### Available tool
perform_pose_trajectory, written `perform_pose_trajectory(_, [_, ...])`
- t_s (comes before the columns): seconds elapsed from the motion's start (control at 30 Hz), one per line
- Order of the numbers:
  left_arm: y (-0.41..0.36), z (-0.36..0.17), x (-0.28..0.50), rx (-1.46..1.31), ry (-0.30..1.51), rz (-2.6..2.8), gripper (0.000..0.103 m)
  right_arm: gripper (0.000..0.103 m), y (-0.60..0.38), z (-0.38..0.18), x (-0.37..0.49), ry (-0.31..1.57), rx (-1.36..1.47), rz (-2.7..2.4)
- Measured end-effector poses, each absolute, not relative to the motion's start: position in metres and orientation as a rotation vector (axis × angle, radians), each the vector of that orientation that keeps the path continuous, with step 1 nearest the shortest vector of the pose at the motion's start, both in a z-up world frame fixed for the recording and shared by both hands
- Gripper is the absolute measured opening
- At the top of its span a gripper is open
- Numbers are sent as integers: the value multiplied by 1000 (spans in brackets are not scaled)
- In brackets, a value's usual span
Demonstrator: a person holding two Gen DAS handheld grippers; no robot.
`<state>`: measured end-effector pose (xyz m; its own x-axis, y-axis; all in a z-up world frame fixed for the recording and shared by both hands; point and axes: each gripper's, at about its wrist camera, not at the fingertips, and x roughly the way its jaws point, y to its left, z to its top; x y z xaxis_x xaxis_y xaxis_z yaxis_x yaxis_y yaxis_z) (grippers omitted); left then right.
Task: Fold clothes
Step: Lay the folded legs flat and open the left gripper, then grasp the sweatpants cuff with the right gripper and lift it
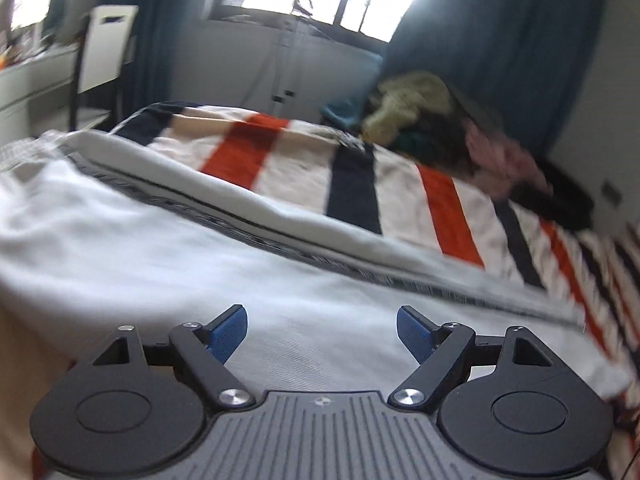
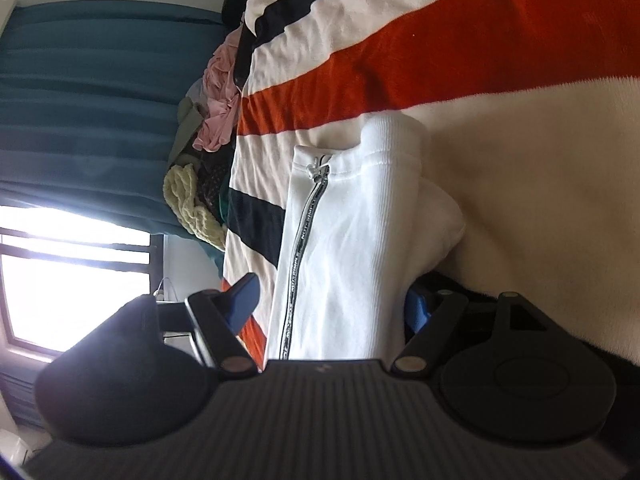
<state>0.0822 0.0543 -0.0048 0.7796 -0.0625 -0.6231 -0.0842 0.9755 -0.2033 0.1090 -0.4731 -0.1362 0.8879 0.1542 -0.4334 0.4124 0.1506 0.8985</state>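
Left hand-held gripper spread wide, nothing pinched, held above white ribbed jacket. Right hand-held gripper spread wide, jacket between blue pads, contact unclear. Zipper ahead. Fleecy striped blanket beneath.

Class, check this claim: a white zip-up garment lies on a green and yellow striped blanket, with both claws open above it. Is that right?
Not quite. The blanket is striped cream, orange and navy, as the right wrist view shows. The rest holds: the white zip-up garment lies on it, and the left claw and right claw are both open.
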Motion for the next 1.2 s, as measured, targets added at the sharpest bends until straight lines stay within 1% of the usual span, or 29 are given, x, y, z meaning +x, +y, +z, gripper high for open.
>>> perform_pose_trajectory(0.1, [24, -27, 98, -132, 724, 4, 85, 76, -475, -138, 112, 483, 1417, -191])
perform_pose_trajectory(0.2, [13, -59, 116, -84, 781, 17, 85, 76, -475, -141, 117, 495, 1393, -204])
perform_pose_trajectory(0.3, [4, -85, 130, -14, 808, 30, 91, 76, -476, -148, 128, 547, 1343, -210])
perform_pose_trajectory(0.43, [-4, -92, 125, 45, 804, 30, 94, 76, -478, -159, 138, 540, 1362, -212])
perform_pose_trajectory(0.57, [-3, -93, 122, 45, 798, 32, 95, 77, -479, -151, 141, 399, 1337, -133])
perform_pose_trajectory(0.63, [-3, -92, 122, 48, 799, 32, 95, 77, -478, -143, 144, 342, 1279, -72])
perform_pose_trajectory(0.7, [-1, -90, 123, 46, 802, 25, 95, 76, -480, -145, 147, 338, 1257, -61])
perform_pose_trajectory(0.8, [3, -90, 125, 36, 808, 14, 95, 75, -483, -161, 152, 435, 1289, -159])
perform_pose_trajectory(0.97, [5, -91, 126, 36, 804, 7, 95, 75, -481, -160, 153, 436, 1270, -177])
perform_pose_trajectory(1.0, [5, -91, 127, 36, 802, 6, 95, 75, -480, -158, 152, 440, 1255, -185])
perform_pose_trajectory(1.03, [6, -91, 127, 37, 801, 5, 95, 70, -479, -157, 151, 446, 1247, -203])
perform_pose_trajectory(1.17, [7, -92, 128, 38, 796, 1, 96, 59, -483, -159, 141, 446, 1273, -251])
perform_pose_trajectory(1.2, [7, -92, 128, 39, 794, 0, 96, 51, -484, -159, 141, 454, 1266, -262])
